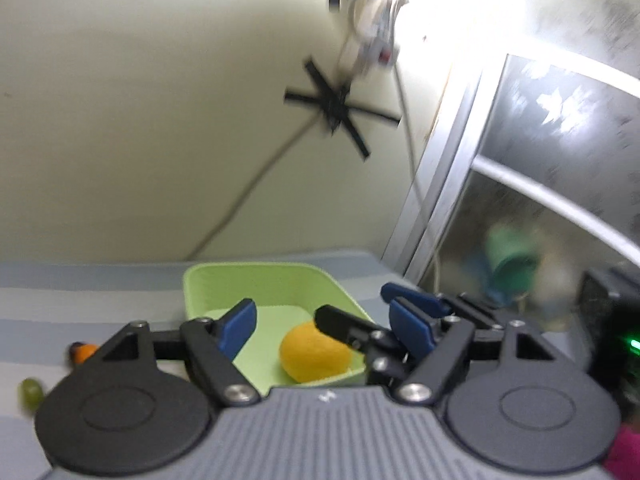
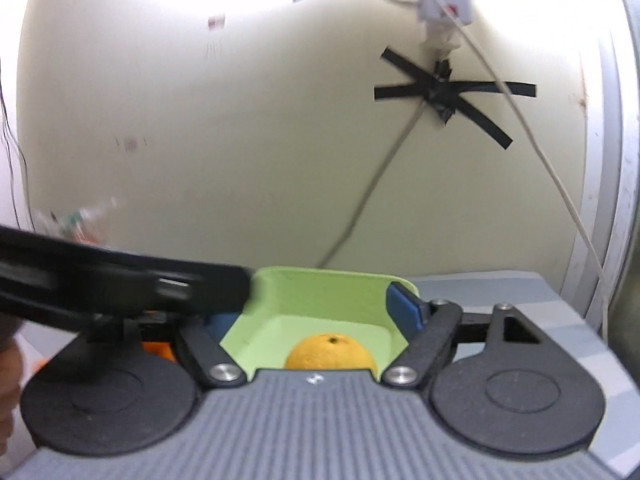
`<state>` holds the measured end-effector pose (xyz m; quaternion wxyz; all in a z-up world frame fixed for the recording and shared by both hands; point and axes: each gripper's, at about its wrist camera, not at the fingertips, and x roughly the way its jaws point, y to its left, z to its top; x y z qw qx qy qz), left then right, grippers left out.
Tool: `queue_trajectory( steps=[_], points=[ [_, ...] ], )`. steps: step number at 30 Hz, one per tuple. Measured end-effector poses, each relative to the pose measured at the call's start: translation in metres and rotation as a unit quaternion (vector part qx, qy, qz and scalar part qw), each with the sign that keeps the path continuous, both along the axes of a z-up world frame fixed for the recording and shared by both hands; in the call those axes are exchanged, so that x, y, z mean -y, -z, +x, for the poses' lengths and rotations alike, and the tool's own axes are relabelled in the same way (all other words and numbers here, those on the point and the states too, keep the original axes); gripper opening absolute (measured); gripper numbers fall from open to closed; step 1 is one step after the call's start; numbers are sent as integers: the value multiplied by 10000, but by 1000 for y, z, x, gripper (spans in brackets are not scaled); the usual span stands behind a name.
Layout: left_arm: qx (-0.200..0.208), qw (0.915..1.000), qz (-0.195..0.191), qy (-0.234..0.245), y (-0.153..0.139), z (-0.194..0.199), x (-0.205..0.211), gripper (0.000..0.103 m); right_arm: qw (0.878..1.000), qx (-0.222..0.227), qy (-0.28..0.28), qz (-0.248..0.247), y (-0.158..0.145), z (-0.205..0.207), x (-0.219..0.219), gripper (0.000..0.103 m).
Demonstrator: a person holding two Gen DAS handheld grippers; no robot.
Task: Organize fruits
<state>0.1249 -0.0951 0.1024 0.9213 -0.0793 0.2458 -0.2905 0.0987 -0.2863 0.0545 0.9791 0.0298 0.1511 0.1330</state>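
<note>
A green grape (image 1: pixel 31 392) lies on the striped surface (image 1: pixel 92 280) at far left. The left claw (image 1: pixel 326 330) gapes empty above the green tray (image 1: pixel 224 280) holding an orange (image 1: pixel 314 354). The right claw (image 2: pixel 316 312), likewise open and empty, straddles that tray.

One green tray (image 1: pixel 208 284) sits just ahead of the left hand-held gripper (image 1: pixel 326 326), and it holds one orange (image 1: pixel 314 356). Off to that gripper's left, outside the tray, lie two more small items: one green grape (image 1: pixel 31 392) and one small orange-coloured piece (image 1: pixel 82 352), too blurred to name. That makes three fruit-like items in all and one container. Two hand-held grippers are counted: the left one, and the right hand-held gripper (image 2: pixel 316 320), seen in its own camera with the same single orange and single tray straight ahead. Each gripper has two blue-padded fingers.
</note>
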Motion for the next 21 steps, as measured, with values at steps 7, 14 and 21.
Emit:
queue_trajectory(
  steps=[7,14,21],
  points=[
    [323,9976,29,-610,14,-84,-86,76,9994,60,-44,346,10,-44,-36,69],
    [440,9868,463,-1487,46,-127,-140,78,9960,-486,-220,716,27,-52,-81,69],
    [263,9817,233,-1873,70,-130,-164,84,9948,-748,-454,525,42,-60,-114,69]
  ],
)
